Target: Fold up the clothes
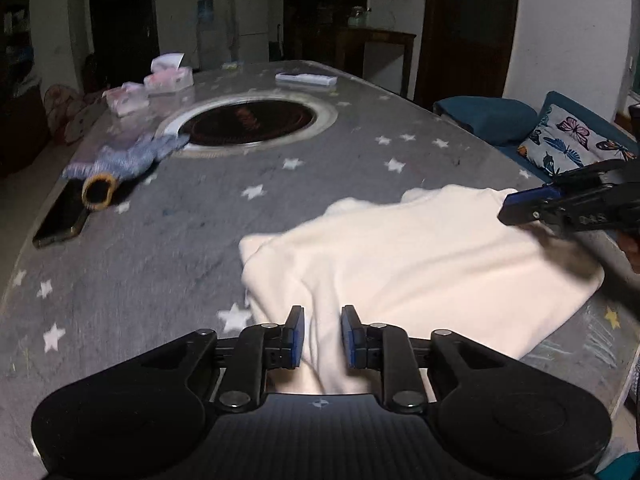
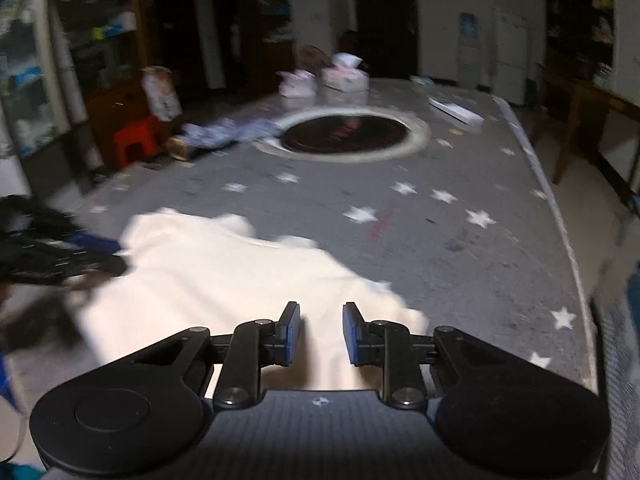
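Two grippers work one garment (image 1: 420, 256), a cream cloth lying part-folded on the near end of the star-print table (image 1: 160, 264). Our left gripper (image 1: 322, 336) stands over its near edge, jaws a little apart, with a raised ridge of cloth running up between the pads; we cannot tell whether the pads press on it or only straddle it. Our right gripper (image 2: 321, 333) sits over the garment's near right part, jaws likewise a little apart, cloth below the gap and no pinch that we can make out. In the left view that right gripper (image 1: 516, 208) reaches in from the right over the far right corner.

What the next move turns on: the garment's long axis runs left to right across us, both tools at its near side, so the unfolded bulk lies ahead of the fingers. We judge that the left is nearer the loose, rumpled left end, and the right nearer the flat corner.
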Tool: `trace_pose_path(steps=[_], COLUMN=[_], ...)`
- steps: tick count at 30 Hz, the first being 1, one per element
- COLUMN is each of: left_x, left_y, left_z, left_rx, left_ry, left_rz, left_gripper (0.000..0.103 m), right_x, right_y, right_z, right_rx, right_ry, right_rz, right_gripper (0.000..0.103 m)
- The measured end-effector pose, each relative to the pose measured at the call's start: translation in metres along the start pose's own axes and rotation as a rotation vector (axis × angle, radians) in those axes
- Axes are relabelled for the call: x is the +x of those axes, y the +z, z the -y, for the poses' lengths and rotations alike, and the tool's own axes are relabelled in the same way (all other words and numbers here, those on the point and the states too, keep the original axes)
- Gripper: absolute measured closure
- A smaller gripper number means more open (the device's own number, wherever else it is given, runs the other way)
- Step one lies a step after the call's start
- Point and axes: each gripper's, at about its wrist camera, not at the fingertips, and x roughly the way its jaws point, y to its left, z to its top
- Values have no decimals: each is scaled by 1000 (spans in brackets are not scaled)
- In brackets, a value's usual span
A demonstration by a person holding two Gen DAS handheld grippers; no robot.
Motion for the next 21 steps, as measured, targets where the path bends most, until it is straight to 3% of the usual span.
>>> trace_pose_path(steps=[4, 8, 17, 21], left_x=[-9, -10, -21, -28], left_y=[1, 3, -1, -4], left_z=[-6, -13, -49, -62], left_rx=[-30, -73, -227, -291], left_ry=[8, 37, 104, 115], left_rz=[14, 24, 17, 12], left_gripper=[70, 65, 63, 56], right_x=[6, -6, -15, -5], right_y=[-1, 4, 8, 1], right_z=[10, -12, -105, -152], right_rx=[37, -62, -361, -529], right_ry=[-29, -28, 154, 216], right_rz=[-14, 14, 26, 18], right_gripper=[75, 74, 66, 65])
